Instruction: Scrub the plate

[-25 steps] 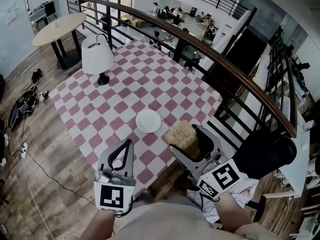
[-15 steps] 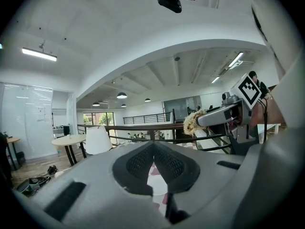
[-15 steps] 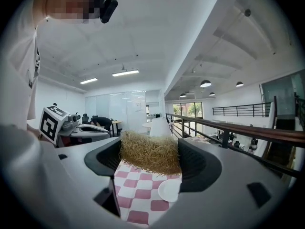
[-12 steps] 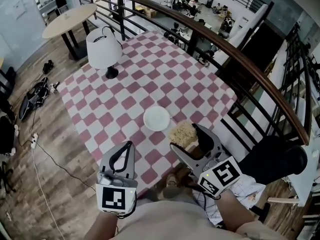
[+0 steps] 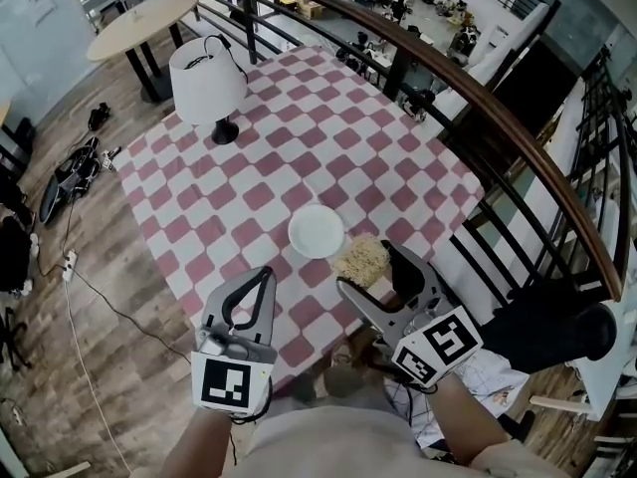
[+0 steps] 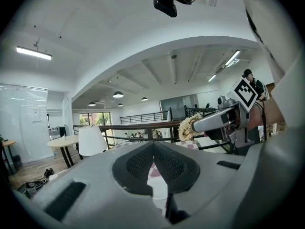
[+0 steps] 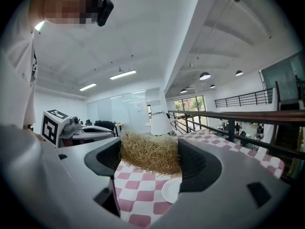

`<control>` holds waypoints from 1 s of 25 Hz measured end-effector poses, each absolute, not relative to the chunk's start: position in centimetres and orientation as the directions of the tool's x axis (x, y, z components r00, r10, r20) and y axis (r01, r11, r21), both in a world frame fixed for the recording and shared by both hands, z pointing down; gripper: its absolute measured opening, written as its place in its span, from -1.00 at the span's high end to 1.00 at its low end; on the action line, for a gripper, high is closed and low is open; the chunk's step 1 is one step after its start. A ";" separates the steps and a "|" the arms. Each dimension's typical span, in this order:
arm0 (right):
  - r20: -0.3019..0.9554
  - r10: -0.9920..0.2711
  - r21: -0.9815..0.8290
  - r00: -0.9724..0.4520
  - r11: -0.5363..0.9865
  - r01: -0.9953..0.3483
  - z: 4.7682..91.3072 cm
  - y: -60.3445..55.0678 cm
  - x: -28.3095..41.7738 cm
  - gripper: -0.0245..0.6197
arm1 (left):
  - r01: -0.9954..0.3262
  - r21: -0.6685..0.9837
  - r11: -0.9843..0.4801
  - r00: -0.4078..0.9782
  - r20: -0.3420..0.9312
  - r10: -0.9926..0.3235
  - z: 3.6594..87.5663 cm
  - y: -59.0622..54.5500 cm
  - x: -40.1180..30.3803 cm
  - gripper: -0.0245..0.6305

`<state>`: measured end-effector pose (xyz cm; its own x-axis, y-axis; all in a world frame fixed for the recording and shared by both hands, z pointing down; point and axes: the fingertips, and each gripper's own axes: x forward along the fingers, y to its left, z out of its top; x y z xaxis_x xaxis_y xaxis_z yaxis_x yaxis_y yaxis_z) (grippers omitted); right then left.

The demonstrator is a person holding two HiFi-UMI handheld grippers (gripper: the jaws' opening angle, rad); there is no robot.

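A small white plate (image 5: 317, 231) lies on the pink-and-white checked tablecloth (image 5: 299, 147), near its front edge. My right gripper (image 5: 368, 267) is shut on a straw-coloured fibre scrubber (image 5: 360, 259), held just right of the plate and above the cloth. In the right gripper view the scrubber (image 7: 150, 151) fills the gap between the jaws, and the plate (image 7: 171, 191) shows below it. My left gripper (image 5: 265, 275) is shut on nothing, near the table's front edge, left of and nearer than the plate. The left gripper view shows the scrubber (image 6: 189, 127) at the right.
A white table lamp (image 5: 207, 80) stands at the far left of the table. A dark railing with a wooden handrail (image 5: 478, 98) runs along the table's far and right sides. A round table (image 5: 139, 13) and bags and cables (image 5: 70, 182) are on the wooden floor at left.
The right gripper has brought the scrubber nearer to the plate's right edge. The left gripper has stayed shut at the table's front edge. The head view has shifted slightly.
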<state>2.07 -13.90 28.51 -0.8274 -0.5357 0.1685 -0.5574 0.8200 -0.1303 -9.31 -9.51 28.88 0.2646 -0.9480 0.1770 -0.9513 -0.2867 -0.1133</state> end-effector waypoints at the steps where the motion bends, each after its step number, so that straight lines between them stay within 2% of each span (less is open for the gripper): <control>1: 0.168 -0.536 -0.122 -0.827 0.822 -0.557 28.7 -14.4 1.7 -0.19 | -0.951 -0.116 -0.286 0.264 0.177 -0.948 29.0 -10.0 -9.4 0.88; 5: 0.181 -0.532 -0.074 -0.827 0.832 -0.551 29.8 -16.4 0.3 -0.19 | -0.949 -0.122 -0.292 0.265 0.198 -0.944 30.5 -11.9 -9.5 0.88; 10: 0.182 -0.526 -0.095 -0.831 0.832 -0.547 32.3 -20.1 -1.7 -0.19 | -0.945 -0.105 -0.311 0.282 0.226 -0.933 33.5 -15.5 -9.7 0.88; 25: 0.279 -0.511 -0.127 -0.813 0.820 -0.559 45.4 -27.4 -4.2 -0.19 | -0.924 -0.059 -0.377 0.330 0.370 -0.868 45.0 -21.5 -10.2 0.88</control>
<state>-4.16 -27.40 45.35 -0.8131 -0.5108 0.2791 -0.5586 0.8197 -0.1270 -10.19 -21.52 45.04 0.3304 -0.8681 0.3703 -0.9244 -0.3768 -0.0586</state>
